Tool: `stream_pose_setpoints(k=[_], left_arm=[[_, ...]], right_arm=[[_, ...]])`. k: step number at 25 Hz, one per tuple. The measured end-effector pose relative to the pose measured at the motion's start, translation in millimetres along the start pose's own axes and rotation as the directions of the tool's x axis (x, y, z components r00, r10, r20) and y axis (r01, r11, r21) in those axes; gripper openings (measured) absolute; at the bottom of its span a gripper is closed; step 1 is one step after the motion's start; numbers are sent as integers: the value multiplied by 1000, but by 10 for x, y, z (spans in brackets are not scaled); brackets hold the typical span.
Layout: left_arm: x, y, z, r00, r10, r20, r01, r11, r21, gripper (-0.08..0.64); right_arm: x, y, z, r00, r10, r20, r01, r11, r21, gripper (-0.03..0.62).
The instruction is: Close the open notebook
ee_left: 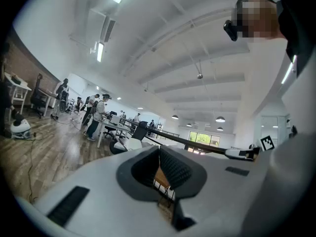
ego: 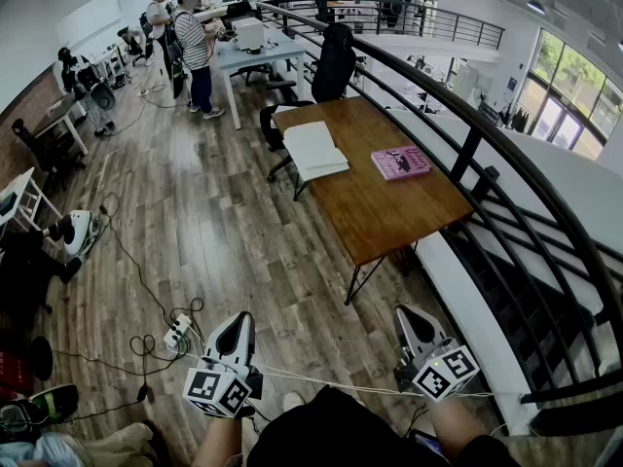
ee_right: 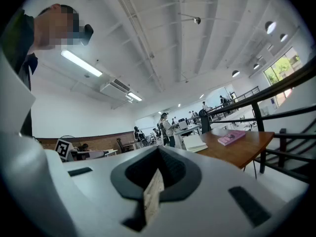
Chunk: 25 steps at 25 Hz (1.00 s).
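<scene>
Approach step: left gripper (ego: 237, 327) and right gripper (ego: 411, 321) both pinched together and empty, well apart from the open notebook (ego: 313, 149) (white, near pink book (ego: 400, 161)). Next I'd say walk up and flip one half over.

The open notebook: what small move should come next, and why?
Probably step toward the wooden table, bringing both claws nearer the open notebook. It lies far ahead beside a pink book, while the left claw and right claw, both shut, hover over the floor.
</scene>
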<state>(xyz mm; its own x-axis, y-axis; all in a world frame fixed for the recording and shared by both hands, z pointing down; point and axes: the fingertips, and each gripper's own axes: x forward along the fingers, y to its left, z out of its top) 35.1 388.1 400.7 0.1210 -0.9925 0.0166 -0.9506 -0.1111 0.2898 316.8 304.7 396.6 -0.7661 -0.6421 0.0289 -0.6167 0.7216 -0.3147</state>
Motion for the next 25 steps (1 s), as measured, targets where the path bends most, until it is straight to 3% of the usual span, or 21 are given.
stream_pose_setpoints(k=[10,17,21,25], left_arm=[[-31,-41,-62,1000,-6,4,7,994,-112,15],[-88,-3,-83,1000,-2,-11,1,997,-76,15],[-67,-68,-127,999,-30,-25,29,999,-46,15],[-73,-75,-114,998,-49,-30,48,999,-20,19]], right_arm=[[-56,27,-134,1000,-19,-1,19,998,55,-5],[-32,65,-167,1000,19,-3,-18,991,133,-3],[33,113,-181,1000,15,-7,-15,996,91,-2],[116,215,-158,1000,31,-5,-31,999,40,91]])
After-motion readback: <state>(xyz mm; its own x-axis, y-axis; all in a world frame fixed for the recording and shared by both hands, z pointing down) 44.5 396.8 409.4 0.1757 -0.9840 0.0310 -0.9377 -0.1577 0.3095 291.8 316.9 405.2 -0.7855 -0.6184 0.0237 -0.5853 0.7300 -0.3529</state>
